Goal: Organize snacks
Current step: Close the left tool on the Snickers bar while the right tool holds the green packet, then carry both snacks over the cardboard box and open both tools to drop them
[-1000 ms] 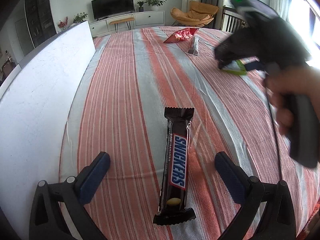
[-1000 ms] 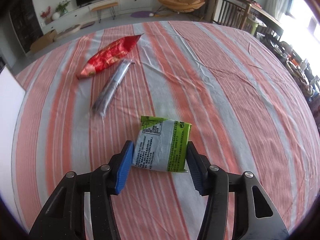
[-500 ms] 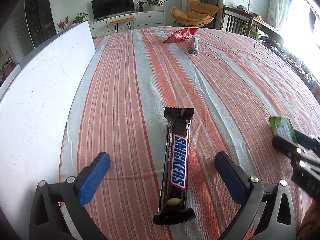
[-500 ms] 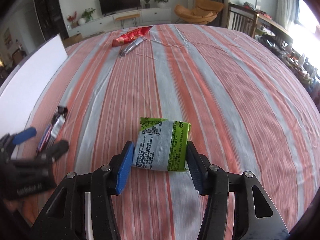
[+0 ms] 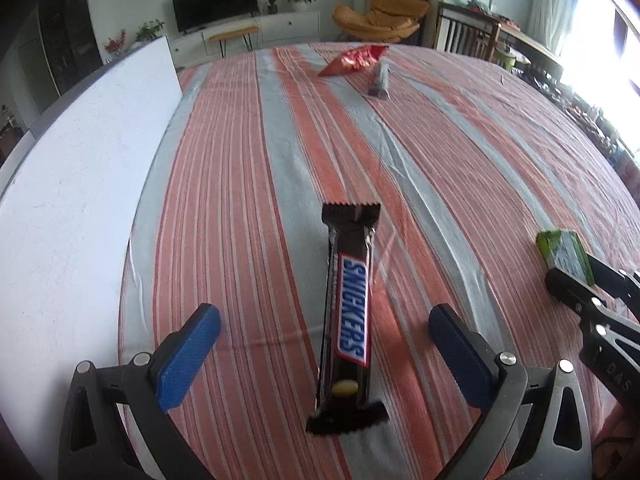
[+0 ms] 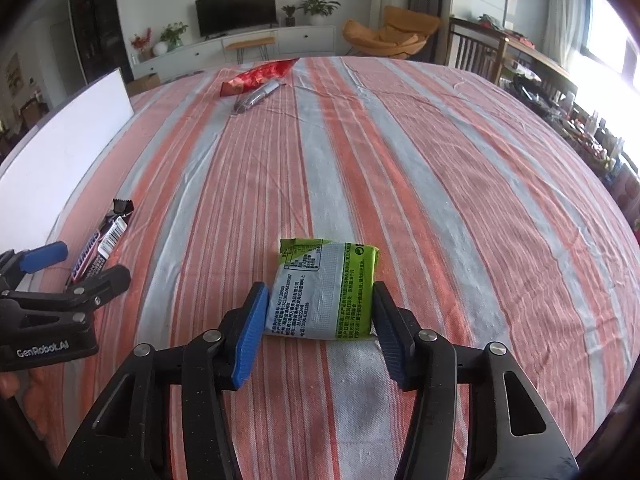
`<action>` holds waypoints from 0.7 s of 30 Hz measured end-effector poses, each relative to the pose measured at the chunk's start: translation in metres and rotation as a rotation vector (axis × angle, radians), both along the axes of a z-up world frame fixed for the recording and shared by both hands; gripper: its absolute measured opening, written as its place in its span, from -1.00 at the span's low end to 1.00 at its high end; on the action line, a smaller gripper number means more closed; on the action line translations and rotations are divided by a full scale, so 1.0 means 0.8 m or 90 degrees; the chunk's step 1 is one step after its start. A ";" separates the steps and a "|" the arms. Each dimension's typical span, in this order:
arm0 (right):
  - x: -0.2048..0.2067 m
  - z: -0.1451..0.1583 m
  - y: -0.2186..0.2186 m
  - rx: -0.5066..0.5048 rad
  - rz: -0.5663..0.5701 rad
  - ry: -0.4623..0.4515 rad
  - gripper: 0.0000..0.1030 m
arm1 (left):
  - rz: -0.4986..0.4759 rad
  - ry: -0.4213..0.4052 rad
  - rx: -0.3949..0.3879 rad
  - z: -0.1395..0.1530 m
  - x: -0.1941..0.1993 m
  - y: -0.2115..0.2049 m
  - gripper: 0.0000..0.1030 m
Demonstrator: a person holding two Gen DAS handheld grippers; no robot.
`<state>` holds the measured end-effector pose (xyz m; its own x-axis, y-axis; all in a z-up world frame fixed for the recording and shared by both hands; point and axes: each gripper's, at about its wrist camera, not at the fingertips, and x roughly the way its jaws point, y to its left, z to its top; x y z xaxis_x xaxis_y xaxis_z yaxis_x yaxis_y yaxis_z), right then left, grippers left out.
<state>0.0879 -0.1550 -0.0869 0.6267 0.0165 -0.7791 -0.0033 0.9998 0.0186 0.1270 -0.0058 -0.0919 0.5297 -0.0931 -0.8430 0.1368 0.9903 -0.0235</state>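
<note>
Green foil snack packet (image 6: 324,290), light and crinkly, sits pinched at its edges by the right gripper (image 6: 318,322) while the left gripper (image 5: 320,344) hangs wide over the chocolate bar (image 5: 350,312).

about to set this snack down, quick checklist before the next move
1. Right gripper shut on green packet: ok.
2. Left gripper open, clear of Snickers: ok.
3. Cloth beside the Snickers free for the packet: ok.
4. The two grippers apart: ok.
5. Red bag and silver packet still to gather at far end: not ok.
6. Packet lifted or resting on cloth: cannot tell.
</note>
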 end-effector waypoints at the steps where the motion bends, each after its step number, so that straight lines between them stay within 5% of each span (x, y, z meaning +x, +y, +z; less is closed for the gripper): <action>1: -0.004 0.002 -0.004 0.020 -0.003 0.004 0.02 | -0.009 -0.005 -0.001 0.004 -0.005 -0.002 0.64; 2: -0.008 0.004 -0.010 0.052 -0.009 0.007 0.02 | -0.017 -0.014 -0.002 0.009 -0.011 -0.003 0.05; 4: -0.017 0.009 -0.022 0.119 -0.025 0.003 0.01 | -0.036 -0.012 -0.006 0.015 -0.015 -0.005 -0.66; 9: -0.043 0.033 -0.042 0.218 -0.037 -0.025 0.01 | -0.015 0.006 -0.116 0.031 -0.024 0.015 -0.67; 21: -0.072 0.114 -0.022 0.256 -0.020 -0.085 0.01 | -0.083 -0.075 -0.291 0.157 -0.110 0.048 -0.67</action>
<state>0.0299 -0.1727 0.0044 0.7265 0.2820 -0.6266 -0.0012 0.9124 0.4092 0.0386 0.0330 0.0338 0.5791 -0.5109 -0.6353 0.2863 0.8571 -0.4284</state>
